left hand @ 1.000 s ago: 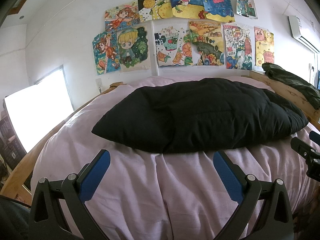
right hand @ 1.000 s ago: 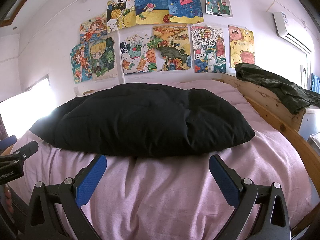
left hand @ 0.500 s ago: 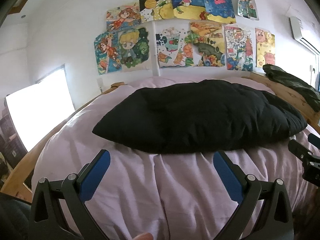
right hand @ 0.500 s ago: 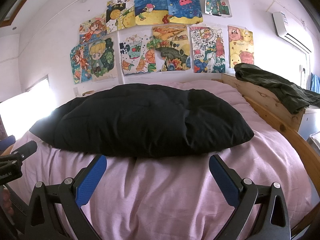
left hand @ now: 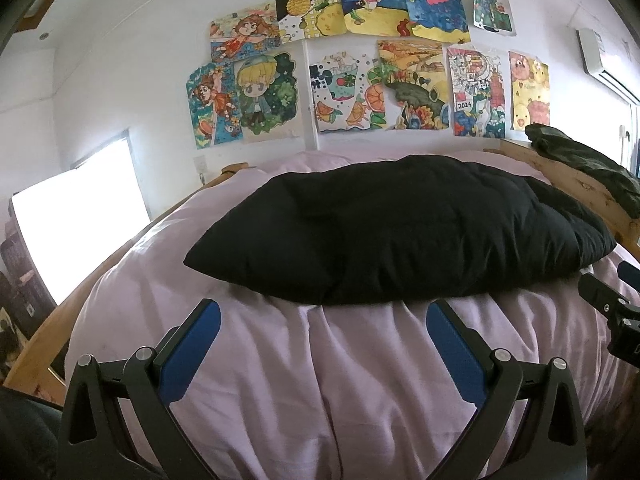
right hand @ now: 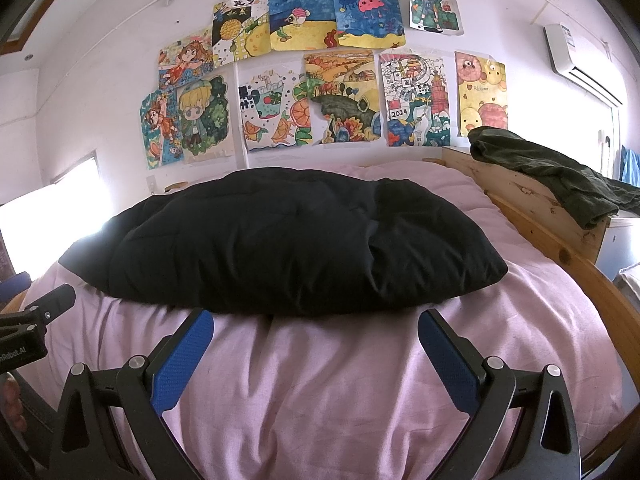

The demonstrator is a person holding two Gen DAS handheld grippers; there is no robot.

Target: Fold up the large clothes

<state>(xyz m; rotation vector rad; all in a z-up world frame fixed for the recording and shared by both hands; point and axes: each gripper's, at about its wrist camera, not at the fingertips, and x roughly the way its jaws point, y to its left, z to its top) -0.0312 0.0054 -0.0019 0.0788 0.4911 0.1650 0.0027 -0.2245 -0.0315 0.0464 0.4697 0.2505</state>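
A large black padded garment (left hand: 400,228) lies folded in a thick mound on the pink bed sheet (left hand: 320,380); it also shows in the right wrist view (right hand: 288,240). My left gripper (left hand: 324,320) is open and empty, hovering over the sheet just in front of the garment's near edge. My right gripper (right hand: 316,322) is open and empty, also just short of the near edge. The right gripper's tip shows at the right edge of the left wrist view (left hand: 608,304). The left gripper shows at the left edge of the right wrist view (right hand: 36,316).
The pink sheet (right hand: 320,380) covers a bed with a wooden frame (right hand: 532,208). A dark green garment (right hand: 552,168) hangs over the frame at the right. Drawings (right hand: 320,68) cover the wall behind. An air conditioner (right hand: 580,64) hangs upper right. A bright window (left hand: 72,236) is at the left.
Both grippers have eased slightly nearer the garment's front edge. Both stay open and the garment has not moved.
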